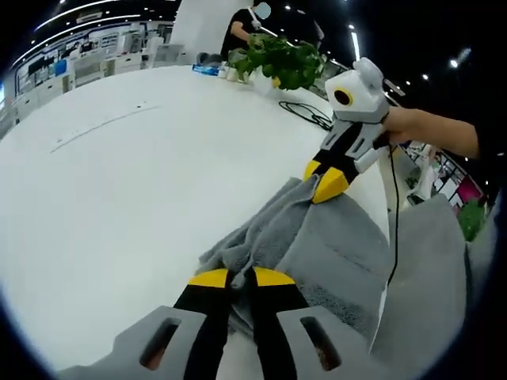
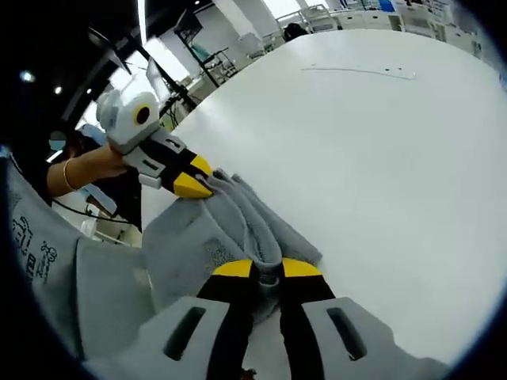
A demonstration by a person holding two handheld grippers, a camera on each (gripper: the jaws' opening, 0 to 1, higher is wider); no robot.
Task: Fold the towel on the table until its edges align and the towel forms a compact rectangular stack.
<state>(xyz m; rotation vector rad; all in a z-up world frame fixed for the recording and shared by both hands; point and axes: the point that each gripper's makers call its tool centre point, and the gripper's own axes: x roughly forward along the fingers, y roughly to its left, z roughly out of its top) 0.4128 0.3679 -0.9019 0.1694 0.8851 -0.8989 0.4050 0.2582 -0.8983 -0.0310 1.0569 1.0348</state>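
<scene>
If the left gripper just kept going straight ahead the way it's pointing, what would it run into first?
The grey towel: the left gripper already pinches a fold of it. Beyond the bunched cloth lies bare white table. The right gripper sits off to the side, probably outside that line.

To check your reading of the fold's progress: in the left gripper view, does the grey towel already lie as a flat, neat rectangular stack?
No: the towel is bunched into wrinkled ridges between the left claw and the right claw.

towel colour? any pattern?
Plain grey terry towel, no pattern visible; clearest in the left gripper view.
</scene>
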